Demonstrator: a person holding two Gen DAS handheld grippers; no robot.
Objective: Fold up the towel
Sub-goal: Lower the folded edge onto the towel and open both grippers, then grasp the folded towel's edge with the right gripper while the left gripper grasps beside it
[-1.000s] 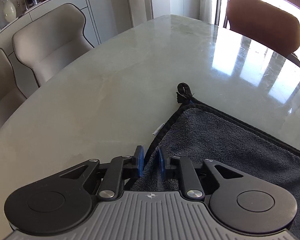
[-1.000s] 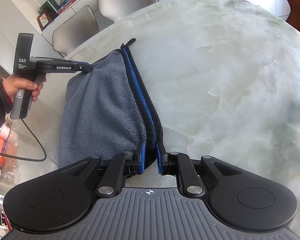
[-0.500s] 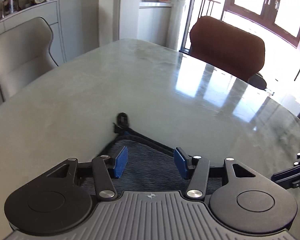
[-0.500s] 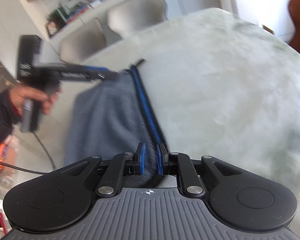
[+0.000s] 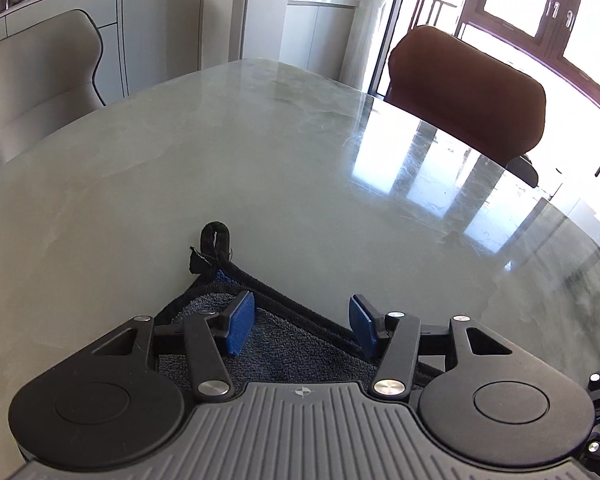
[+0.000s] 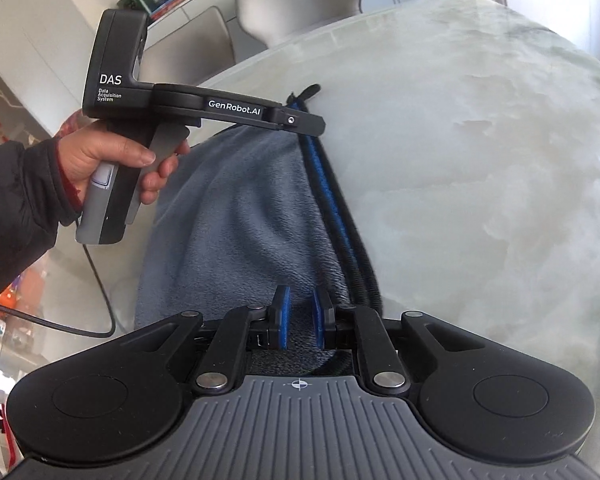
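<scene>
My left claw (image 5: 302, 328) is spread above the towel (image 6: 236, 216) corner; my right claw (image 6: 299, 317) is nearly closed, empty. It looks soft and limp, so I'd grip its bound hem (image 6: 340, 232).

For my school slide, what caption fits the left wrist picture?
Open left gripper above the gray towel's corner loop on a marble table.

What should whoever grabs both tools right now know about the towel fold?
Left tool: jaws apart, nothing pinched, poised over the towel's far corner by the hanging loop.
Right tool: jaws close together with nap showing in the small gap between them; I can't confirm a pinch.
Towel: doubled over on the marble table, grey side up, blue-and-black trimmed edges stacked along one side.
Done: one fold laid flat.
Left: probably free the right tool, then fold again and smooth.
</scene>
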